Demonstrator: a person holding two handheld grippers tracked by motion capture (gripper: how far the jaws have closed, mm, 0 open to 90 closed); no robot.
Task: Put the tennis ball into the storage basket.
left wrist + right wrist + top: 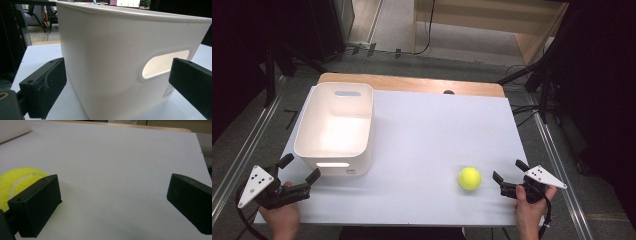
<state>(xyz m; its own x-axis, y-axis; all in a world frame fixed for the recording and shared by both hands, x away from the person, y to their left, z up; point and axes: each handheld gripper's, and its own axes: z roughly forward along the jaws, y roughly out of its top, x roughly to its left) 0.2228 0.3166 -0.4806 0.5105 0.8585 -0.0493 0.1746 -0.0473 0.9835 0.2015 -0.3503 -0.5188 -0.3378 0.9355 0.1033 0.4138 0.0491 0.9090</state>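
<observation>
Approach step, by my judgement: both jaws wide and empty. The tennis ball [469, 178] lay near the bench's [422, 130] front right corner, just beside the right hand-held gripper [508, 176] — not between its jaws. The left hand-held gripper [302, 169] faced the white bin [307, 142] at the left edge. Next move probably called for centring on the ball.

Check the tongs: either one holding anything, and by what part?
Nothing held. Left tongs are open just short of the white bin, near its handle slot. Right tongs are open with bare table between them, the tennis ball just beside.
</observation>
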